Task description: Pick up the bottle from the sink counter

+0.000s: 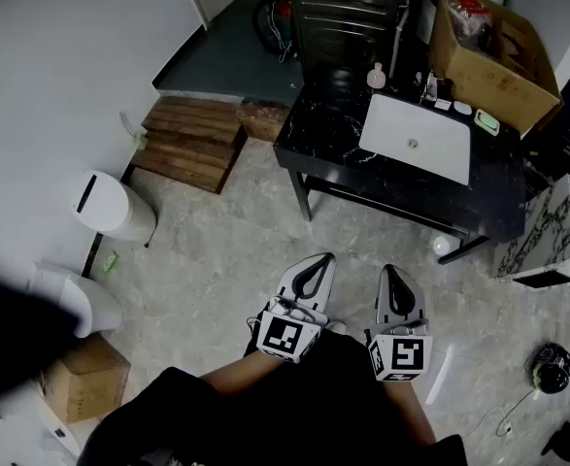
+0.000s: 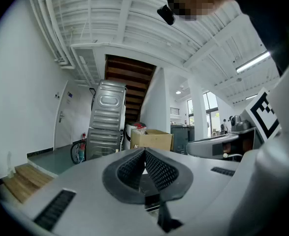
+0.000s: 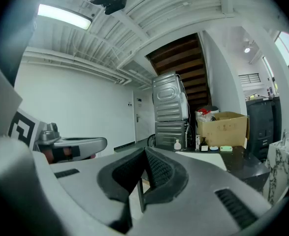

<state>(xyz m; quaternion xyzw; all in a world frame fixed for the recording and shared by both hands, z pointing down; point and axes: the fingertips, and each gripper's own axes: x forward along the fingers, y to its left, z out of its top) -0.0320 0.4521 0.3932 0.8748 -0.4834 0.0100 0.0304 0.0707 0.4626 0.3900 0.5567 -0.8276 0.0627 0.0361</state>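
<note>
Nearest the camera, the left hand-held gripper point(image 1: 316, 262) and the right hand-held gripper point(image 1: 394, 278) are held side by side above the floor point(image 1: 226, 250), well apart from the table point(image 1: 328, 129). Both are clenched on nothing: in each gripper view the ribbed pads are seen meeting at the tips, with no object between them. The task is judged to be at its very start. The bottle point(image 1: 376, 76) is untouched, and the approach to the table, the opening of the jaws, the grasp and the lift are all left to be done. The bottle is stood upright near the table's far edge, just beside the rear left corner of the white sink point(image 1: 416, 139). It is seen as small and pale, with a narrower top; finer detail cannot be resolved.
</note>
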